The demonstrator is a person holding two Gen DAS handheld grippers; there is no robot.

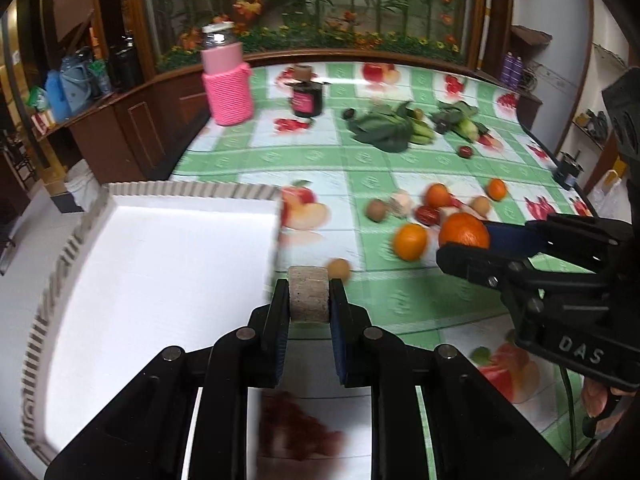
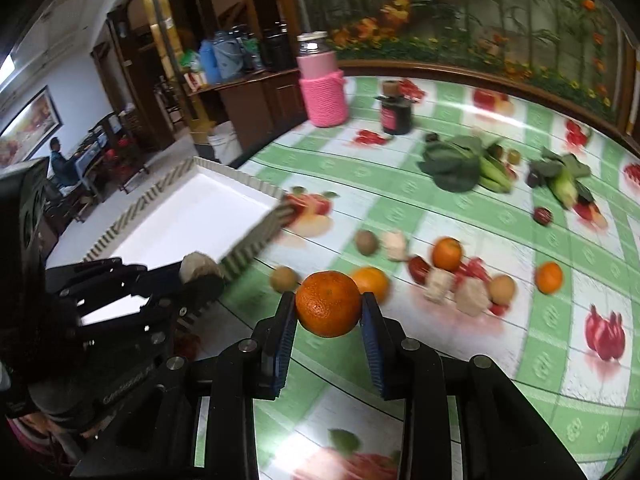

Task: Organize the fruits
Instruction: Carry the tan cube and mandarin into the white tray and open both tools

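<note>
My left gripper (image 1: 309, 296) is shut on a pale grey-beige chunk (image 1: 308, 294) and holds it just right of the white tray's (image 1: 256, 192) near corner. The chunk also shows in the right wrist view (image 2: 198, 266), beside the tray (image 2: 244, 254). My right gripper (image 2: 329, 306) is shut on an orange (image 2: 329, 304) and holds it above the table; it shows in the left wrist view (image 1: 464, 232) too. More oranges (image 1: 410, 241), kiwis (image 1: 376, 210), a red fruit (image 1: 427, 214) and pale chunks (image 2: 394, 244) lie loose on the cloth.
A pink knitted jar (image 1: 228, 80) and a dark jar (image 1: 307, 98) stand at the back. Leafy greens with small bananas (image 1: 384, 126) and corn (image 2: 566, 188) lie behind the fruit. A small dark fruit (image 2: 543, 215) lies apart. The table's left edge runs beside the tray.
</note>
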